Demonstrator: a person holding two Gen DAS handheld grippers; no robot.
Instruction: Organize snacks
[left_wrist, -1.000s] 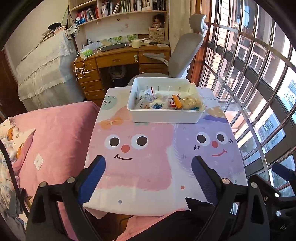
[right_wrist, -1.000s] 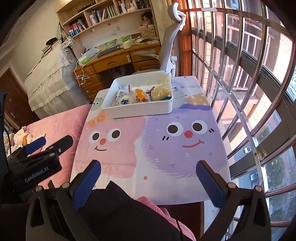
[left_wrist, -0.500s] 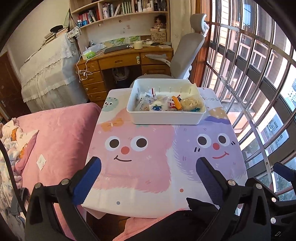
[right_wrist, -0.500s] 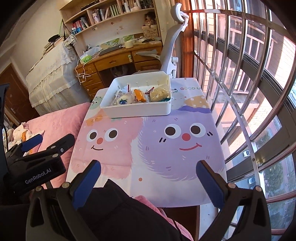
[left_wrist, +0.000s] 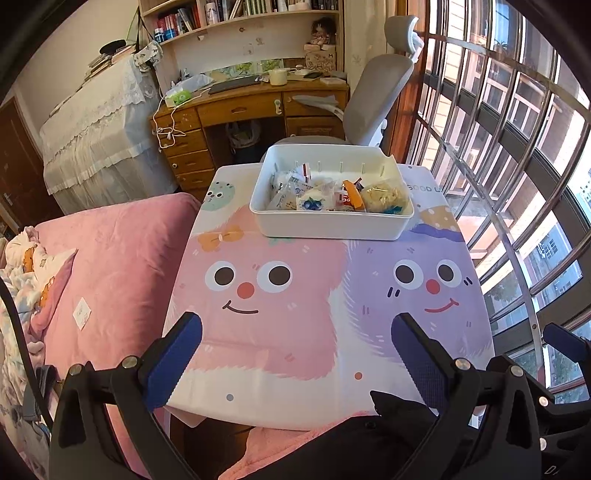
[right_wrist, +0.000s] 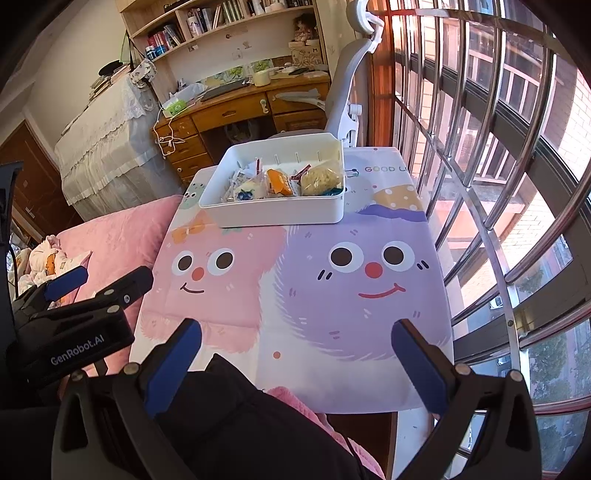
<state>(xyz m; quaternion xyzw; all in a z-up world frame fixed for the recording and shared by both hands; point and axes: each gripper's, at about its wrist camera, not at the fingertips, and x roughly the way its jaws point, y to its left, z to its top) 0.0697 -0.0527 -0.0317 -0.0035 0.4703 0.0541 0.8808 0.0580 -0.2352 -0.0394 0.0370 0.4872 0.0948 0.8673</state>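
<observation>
Both claws stood spread wide with nothing between their blue pads: the left gripper (left_wrist: 295, 336) filled the bottom of the left wrist view, the right gripper (right_wrist: 295, 332) the bottom of the right wrist view, each hanging over the near edge of the table (left_wrist: 332, 369) and well apart from the snacks. Judging by this, the sorting itself had not begun, or a round of it had just closed; the hands looked parked at a ready pose. A next move would call for a reach up the frame toward the white plastic bin (left_wrist: 328, 225), then a choice of one packet and a pinch on its crinkly wrapper without dragging its neighbours.

That bin sat at the upper centre of both views, on the far part of the cartoon-monster table cover. Inside, the snacks (left_wrist: 332, 195) lay bunched against its near wall: a clear bag of pale crumbly pieces (left_wrist: 384, 195) at the right, an orange packet (left_wrist: 352, 194) beside it, a blueberry-printed wrapper (left_wrist: 310, 203) and several clear-and-white packets at the left.
</observation>
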